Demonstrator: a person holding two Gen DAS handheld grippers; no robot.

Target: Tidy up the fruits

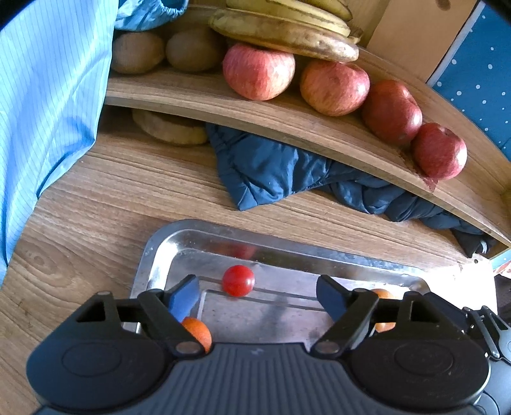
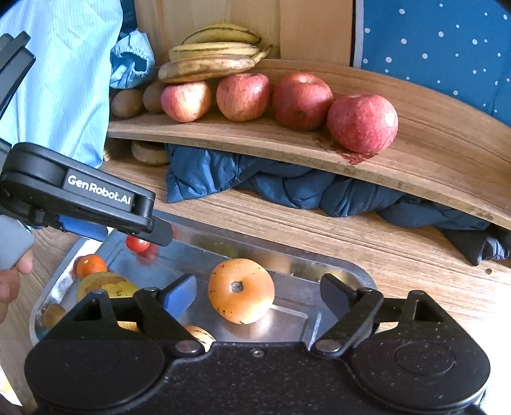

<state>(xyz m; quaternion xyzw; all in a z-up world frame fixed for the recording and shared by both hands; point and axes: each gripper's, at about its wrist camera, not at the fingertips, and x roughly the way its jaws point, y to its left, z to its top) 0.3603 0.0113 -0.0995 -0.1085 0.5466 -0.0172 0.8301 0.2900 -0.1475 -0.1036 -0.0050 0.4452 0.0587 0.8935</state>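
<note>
A steel tray lies on the wooden table. In the left wrist view a small red tomato rests in it, just beyond my open left gripper; orange fruits peek from under both fingers. My open right gripper hovers over a large orange fruit that lies between and slightly beyond its fingertips. The left gripper reaches in from the left above the tomato. A small orange and yellow fruit lie at the tray's left.
A wooden shelf carries several red apples, bananas and kiwis. A dark blue cloth is bunched under it. A person's light blue sleeve hangs at the left.
</note>
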